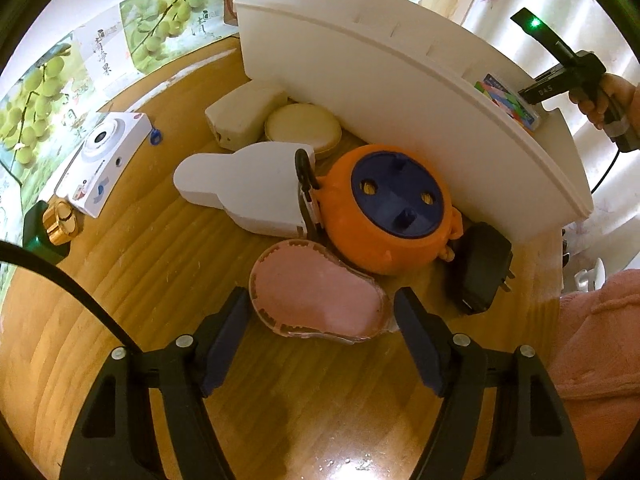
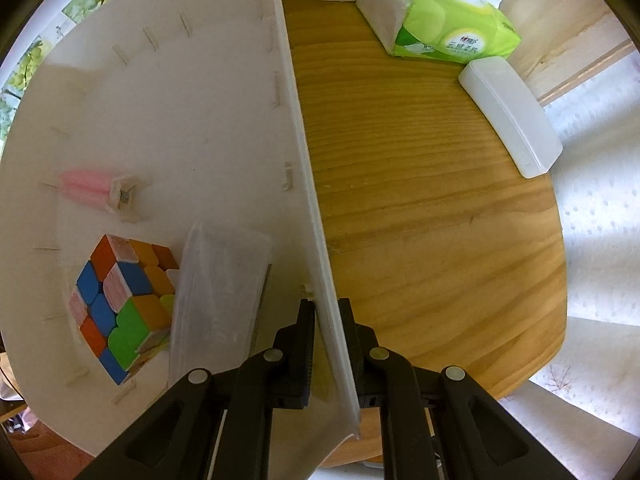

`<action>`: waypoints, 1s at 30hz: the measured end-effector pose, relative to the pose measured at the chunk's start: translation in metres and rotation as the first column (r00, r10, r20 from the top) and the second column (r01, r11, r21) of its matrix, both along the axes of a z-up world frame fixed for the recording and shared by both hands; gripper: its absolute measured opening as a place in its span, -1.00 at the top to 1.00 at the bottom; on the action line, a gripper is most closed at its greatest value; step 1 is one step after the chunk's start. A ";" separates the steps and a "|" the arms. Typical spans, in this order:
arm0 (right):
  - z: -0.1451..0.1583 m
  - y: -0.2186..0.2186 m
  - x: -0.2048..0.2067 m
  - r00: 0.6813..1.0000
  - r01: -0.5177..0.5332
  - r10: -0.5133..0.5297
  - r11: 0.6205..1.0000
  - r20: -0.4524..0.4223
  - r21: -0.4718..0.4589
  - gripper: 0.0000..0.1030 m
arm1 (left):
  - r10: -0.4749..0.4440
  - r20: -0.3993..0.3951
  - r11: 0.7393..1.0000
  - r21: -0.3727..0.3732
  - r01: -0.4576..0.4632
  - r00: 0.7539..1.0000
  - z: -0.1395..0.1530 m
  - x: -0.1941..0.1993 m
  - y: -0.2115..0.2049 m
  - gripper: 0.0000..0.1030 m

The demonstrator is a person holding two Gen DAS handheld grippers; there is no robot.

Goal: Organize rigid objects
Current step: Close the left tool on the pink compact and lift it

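A round wooden table carries everything, with grape-print paper along its far edge in the left wrist view and pale curtains behind. The biggest thing on it is a white bin, a long open box with slotted walls. In the right wrist view the right gripper points straight down and is clamped on the bin's side wall, one finger inside and one outside. In the bin lie a colour cube, a clear flat box touching the cube, and a pink piece farther along. Outside the bin, on the table, sit a green tissue pack and a frosted case near the table edge.

In the left wrist view an orange pot with a blue lid rests against the bin's outer wall. A white bottle-shaped case lies touching the pot's left side; beyond it are a cream block and a round cream tin. A white camera box sits well to the left, with a small gold thing on a green box beside it. A black charger leans just right of the pot. A pink oval case lies nearest, in front of the pot. The left gripper hangs over it, tilted down, its jaws standing apart on either side of the case's near end; I cannot tell whether the pads touch it. A hand grasps the other gripper's handle at upper right.
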State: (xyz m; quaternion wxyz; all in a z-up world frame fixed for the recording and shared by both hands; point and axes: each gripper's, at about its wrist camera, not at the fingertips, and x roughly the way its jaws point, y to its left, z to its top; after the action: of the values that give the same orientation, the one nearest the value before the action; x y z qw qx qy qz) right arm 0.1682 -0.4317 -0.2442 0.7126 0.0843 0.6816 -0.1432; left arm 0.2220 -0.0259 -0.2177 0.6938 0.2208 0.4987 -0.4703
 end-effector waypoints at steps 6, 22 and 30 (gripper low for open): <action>0.001 -0.002 -0.002 1.000 -0.013 0.013 1.000 0.010 0.007 0.76 | 0.075 -0.039 0.996 -0.046 -0.077 0.996 0.001 -0.005 0.018 -0.34; 0.002 0.006 -0.006 0.995 -0.094 0.093 0.995 0.028 0.031 0.76 | 0.305 -0.084 0.943 -0.108 -0.313 0.948 0.016 -0.051 0.042 -0.33; 0.002 0.005 -0.006 0.991 -0.128 0.127 0.991 0.032 0.047 0.76 | 0.414 -0.115 0.887 -0.173 -0.428 0.903 0.040 -0.065 0.039 -0.33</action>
State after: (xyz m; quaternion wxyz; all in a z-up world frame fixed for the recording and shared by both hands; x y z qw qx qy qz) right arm 0.1626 -0.4269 -0.2418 0.7277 0.0602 0.6786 -0.0794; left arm 0.1572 0.0133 -0.1773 0.7782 0.0209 0.5121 -0.3629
